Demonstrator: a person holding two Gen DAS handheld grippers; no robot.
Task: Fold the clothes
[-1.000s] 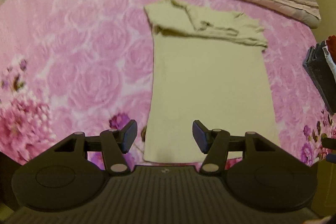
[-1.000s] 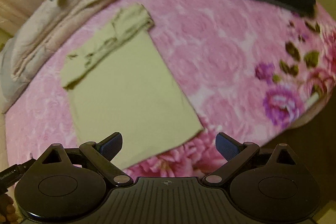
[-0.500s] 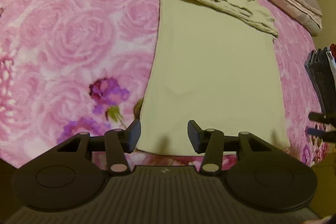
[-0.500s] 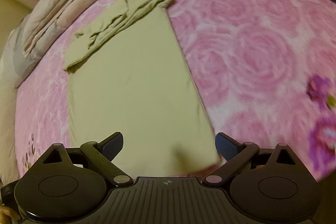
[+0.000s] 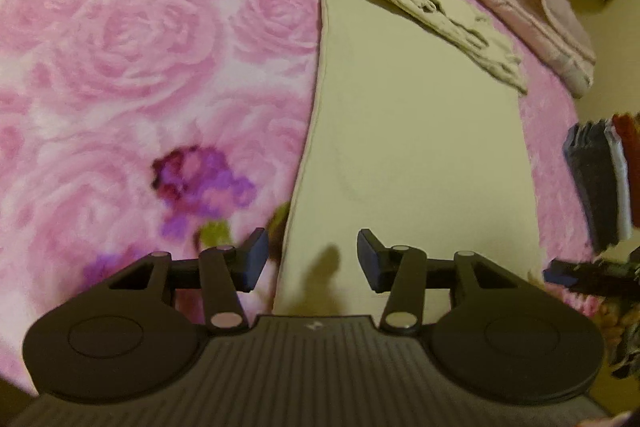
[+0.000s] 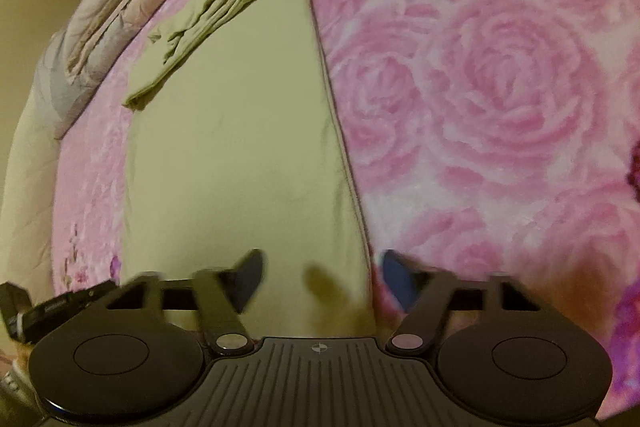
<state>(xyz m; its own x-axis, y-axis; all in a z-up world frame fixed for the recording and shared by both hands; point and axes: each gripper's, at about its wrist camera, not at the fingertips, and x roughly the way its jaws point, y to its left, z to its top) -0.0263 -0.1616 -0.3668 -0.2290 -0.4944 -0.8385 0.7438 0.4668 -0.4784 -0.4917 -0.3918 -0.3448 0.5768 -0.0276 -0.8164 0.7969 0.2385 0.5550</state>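
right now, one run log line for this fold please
step: reach for near hem | shirt: flat on bedspread, sleeves folded in | left gripper: open at near left corner | right gripper: open at near right corner

Both fisheye views are dim, with a warm yellowish cast. Straight lines bow strongly toward the rims, and dark vignette fills the corners. In the left wrist view, the pink rose bedspread (image 5: pixel 152 59) smears with motion blur around 8 o'clock, and a soft shadow falls on the pale green garment (image 5: pixel 420 155) near 6 o'clock. In the right wrist view, the right gripper (image 6: pixel 320 279) has blurred jaws, and a similar shadow lies between them.
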